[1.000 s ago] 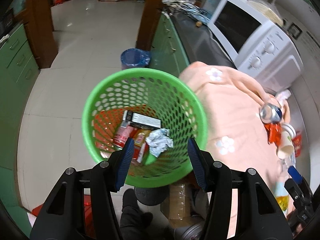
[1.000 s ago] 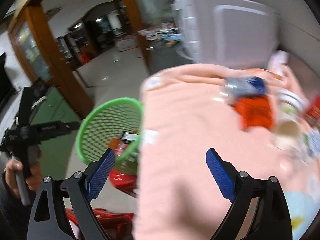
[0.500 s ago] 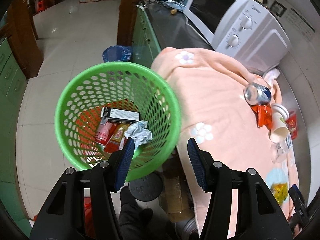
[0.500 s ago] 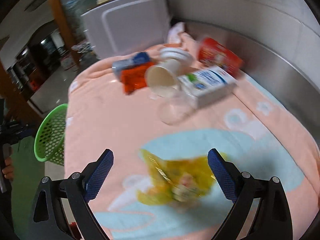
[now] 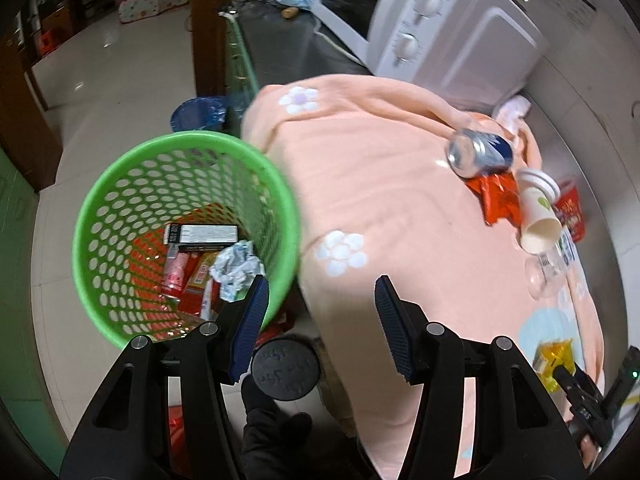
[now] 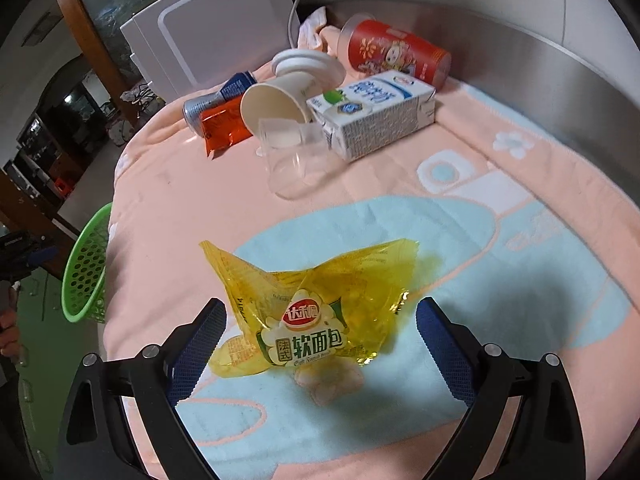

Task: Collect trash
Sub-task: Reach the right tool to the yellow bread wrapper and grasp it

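- Right gripper point(image 6: 320, 344) is spread wide with nothing pinched; the yellow bread wrapper point(image 6: 308, 300) sits on the peach blanket point(image 6: 168, 200) right between the fingers, pads not touching it.
- Left gripper point(image 5: 320, 316) is partly open and empty, hanging over the blanket's edge beside the green basket point(image 5: 120, 184).
- The basket's got a crumpled paper wad point(image 5: 236, 268), a black-and-white box point(image 5: 202, 236) and some red packets.
- Further back: clear plastic cup point(image 6: 292, 160), tipped paper cup point(image 6: 276, 108), milk carton point(image 6: 376, 112), orange packet point(image 6: 222, 128), can point(image 6: 216, 98), red tub point(image 6: 396, 56), all lying on their sides, cups look empty.
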